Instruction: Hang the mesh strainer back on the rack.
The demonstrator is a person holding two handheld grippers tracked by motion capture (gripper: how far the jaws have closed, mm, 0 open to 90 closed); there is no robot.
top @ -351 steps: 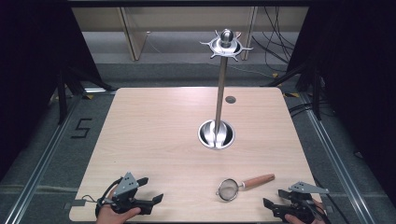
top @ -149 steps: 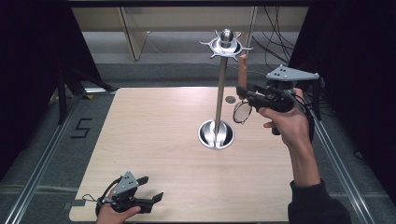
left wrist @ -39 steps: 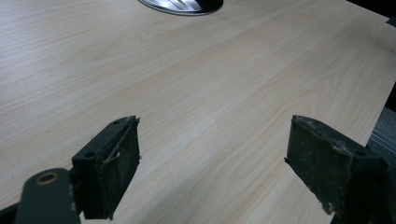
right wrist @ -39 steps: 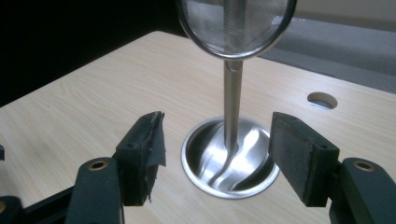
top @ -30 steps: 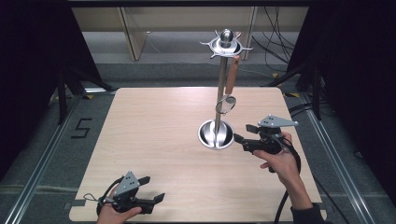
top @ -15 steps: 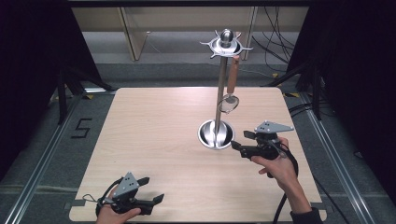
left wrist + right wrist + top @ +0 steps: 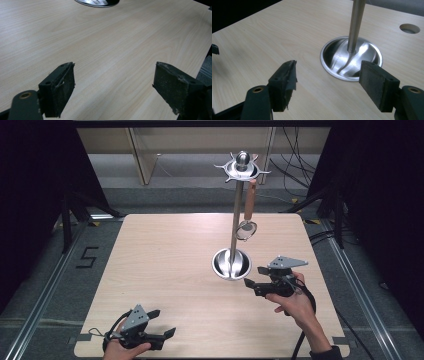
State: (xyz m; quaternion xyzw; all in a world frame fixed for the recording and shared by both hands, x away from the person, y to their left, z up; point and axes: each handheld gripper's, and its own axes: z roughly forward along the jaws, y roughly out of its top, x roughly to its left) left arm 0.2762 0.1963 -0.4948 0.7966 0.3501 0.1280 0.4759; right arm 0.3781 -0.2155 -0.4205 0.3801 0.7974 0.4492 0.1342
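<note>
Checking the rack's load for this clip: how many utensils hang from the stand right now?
1. A small strainer with a wooden handle hangs from a hook on the stand's top ring, right of the pole. The other hooks look bare, though those at the back are hard to make out.

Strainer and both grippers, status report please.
Both grippers open: left gripper, right gripper. Strainer hangs from stand. Nothing in the way.
</note>
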